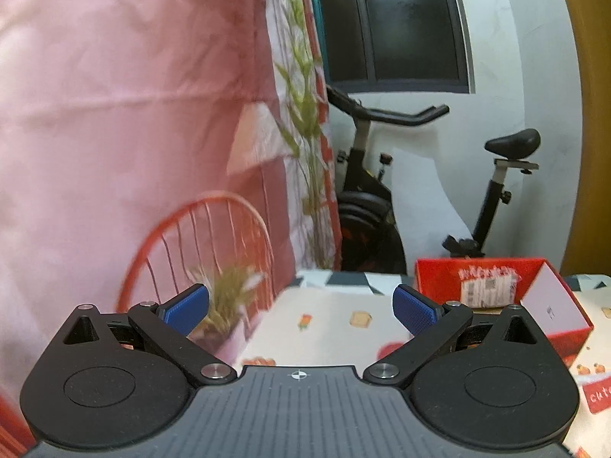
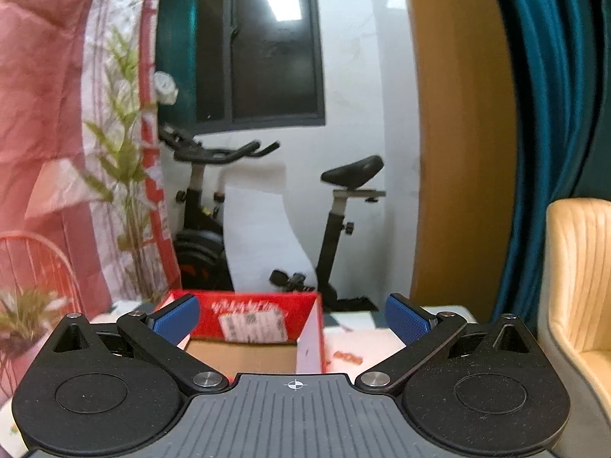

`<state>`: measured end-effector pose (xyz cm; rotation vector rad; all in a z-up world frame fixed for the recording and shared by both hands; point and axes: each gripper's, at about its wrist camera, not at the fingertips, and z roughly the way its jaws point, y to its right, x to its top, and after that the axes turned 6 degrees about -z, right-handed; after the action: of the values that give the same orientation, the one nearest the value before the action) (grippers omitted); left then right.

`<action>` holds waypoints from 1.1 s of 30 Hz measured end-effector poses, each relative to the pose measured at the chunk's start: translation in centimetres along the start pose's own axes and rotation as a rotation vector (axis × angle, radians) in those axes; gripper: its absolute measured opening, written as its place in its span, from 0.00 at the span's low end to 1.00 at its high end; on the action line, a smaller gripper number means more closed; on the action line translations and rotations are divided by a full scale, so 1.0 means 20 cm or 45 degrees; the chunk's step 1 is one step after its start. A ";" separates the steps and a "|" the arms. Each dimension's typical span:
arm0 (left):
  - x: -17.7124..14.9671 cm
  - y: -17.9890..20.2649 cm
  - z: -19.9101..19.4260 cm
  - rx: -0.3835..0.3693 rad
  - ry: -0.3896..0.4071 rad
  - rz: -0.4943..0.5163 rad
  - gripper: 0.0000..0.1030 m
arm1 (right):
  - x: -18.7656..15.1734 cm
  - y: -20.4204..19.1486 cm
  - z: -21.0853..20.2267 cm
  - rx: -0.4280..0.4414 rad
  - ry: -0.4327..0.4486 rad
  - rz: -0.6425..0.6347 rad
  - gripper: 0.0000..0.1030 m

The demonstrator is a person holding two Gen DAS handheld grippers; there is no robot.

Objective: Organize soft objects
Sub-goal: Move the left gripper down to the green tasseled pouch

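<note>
The red box [image 2: 252,328] serves as the landmark: an open-topped carton with a white shipping label on its inner back wall, standing on a table [image 1: 336,316] covered in a cloth printed with small food motifs.

The left gripper [image 1: 301,307] is held roughly level above the table, pointing across it toward the far wall. Its blue-padded fingers [image 1: 187,311] are spread wide with nothing between them. The red box [image 1: 496,294] lies ahead and to the right of this gripper, beyond its right fingertip.

The right gripper [image 2: 292,320] is also level and aimed straight at the box, its jaws likewise parted wide and empty; the box's brown cardboard floor shows in the gap between the fingers (no soft object can be made out inside it, though the near part is hidden by the gripper body).

Left of the box stand a small potted plant [image 1: 229,297] and a red wire chair [image 1: 198,244], with a pink curtain [image 1: 114,114] behind them. Behind the box is an exercise bike [image 2: 267,206]. Right of the box is a cream armchair [image 2: 580,286].
</note>
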<state>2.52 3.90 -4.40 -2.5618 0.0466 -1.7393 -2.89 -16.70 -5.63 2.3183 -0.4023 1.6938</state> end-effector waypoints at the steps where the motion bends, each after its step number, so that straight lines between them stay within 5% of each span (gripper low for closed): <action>1: -0.03 -0.01 0.01 -0.015 -0.014 -0.005 1.00 | -0.03 -0.02 0.02 0.017 -0.021 -0.002 1.00; 8: -0.28 0.03 0.12 -0.119 -0.163 0.013 1.00 | -0.28 -0.21 0.11 0.040 -0.140 -0.200 1.00; 20: -0.63 0.20 0.24 -0.321 -0.416 0.034 0.99 | -0.53 -0.20 0.19 0.214 -0.342 -0.097 0.99; 26: -0.71 0.24 0.27 -0.388 -0.467 0.041 0.93 | -0.61 -0.21 0.23 0.317 -0.413 -0.079 0.83; 33: -0.69 0.27 0.31 -0.497 -0.503 -0.041 0.72 | -0.71 -0.24 0.32 0.419 -0.523 -0.043 0.60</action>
<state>3.17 -0.72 -19.69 -3.1522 0.3646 -1.3034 0.34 -13.28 -21.27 2.9038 -0.1597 1.3427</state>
